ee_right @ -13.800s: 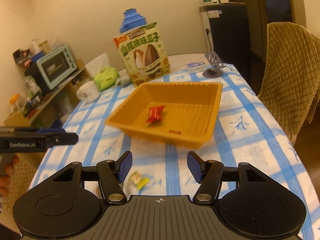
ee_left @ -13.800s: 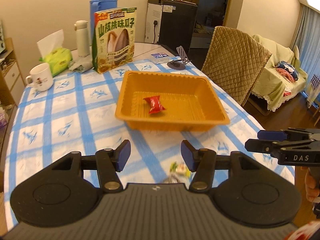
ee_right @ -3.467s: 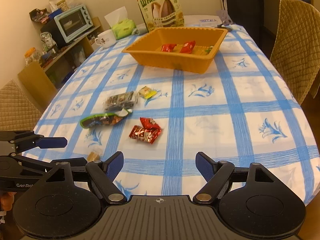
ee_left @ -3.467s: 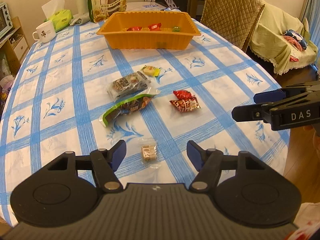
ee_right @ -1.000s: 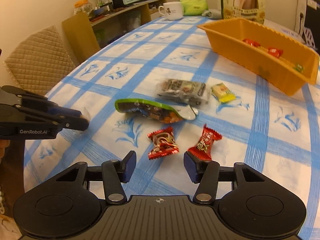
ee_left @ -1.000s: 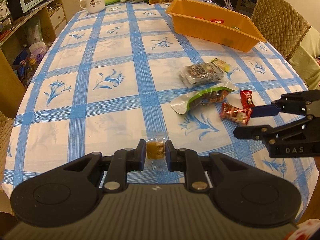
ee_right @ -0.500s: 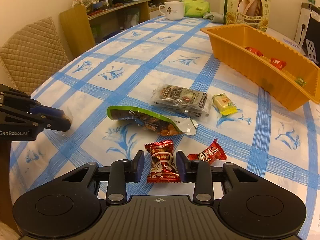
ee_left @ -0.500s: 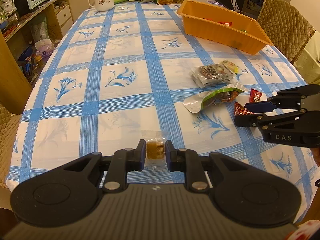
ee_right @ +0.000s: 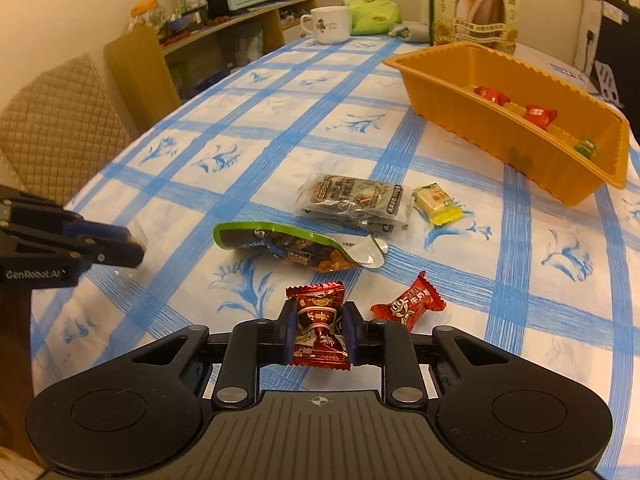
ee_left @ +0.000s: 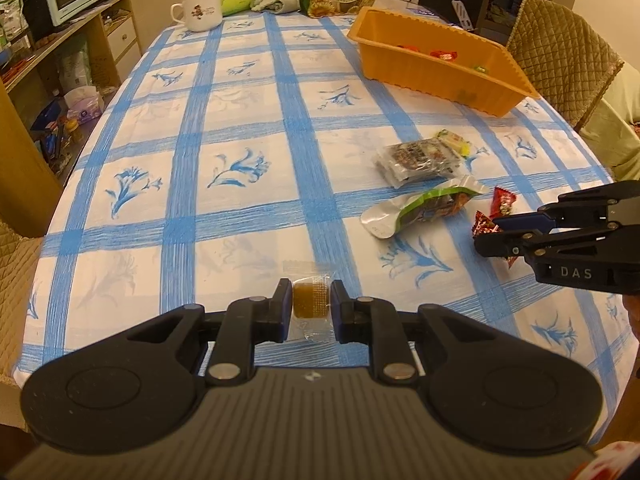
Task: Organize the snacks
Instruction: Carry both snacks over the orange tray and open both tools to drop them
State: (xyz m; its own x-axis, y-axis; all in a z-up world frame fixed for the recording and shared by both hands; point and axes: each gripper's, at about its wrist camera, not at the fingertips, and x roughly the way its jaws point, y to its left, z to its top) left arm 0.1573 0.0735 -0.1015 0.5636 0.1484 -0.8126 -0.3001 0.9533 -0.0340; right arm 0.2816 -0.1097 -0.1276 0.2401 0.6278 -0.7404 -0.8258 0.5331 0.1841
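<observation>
Two snacks are gripped at once. The left claw (ee_left: 311, 305) is closed on a small brown cube (ee_left: 311, 300) in clear wrap, low over the worktop's (ee_left: 248, 128) near edge. The right claw (ee_right: 318, 330) is closed on a dark red candy (ee_right: 319, 328), with a second red candy (ee_right: 408, 304) just beside it on the cloth. Farther out lie a green-edged pouch (ee_right: 288, 246), a grey packet (ee_right: 352, 200) and a yellow sweet (ee_right: 436, 204) touching that packet's end. Beyond them stands the orange tray (ee_right: 500, 136), holding several wrapped candies. A mug (ee_right: 330, 24), tissue pack (ee_right: 372, 14) and seed box (ee_right: 474, 4) stand at the far end.
</observation>
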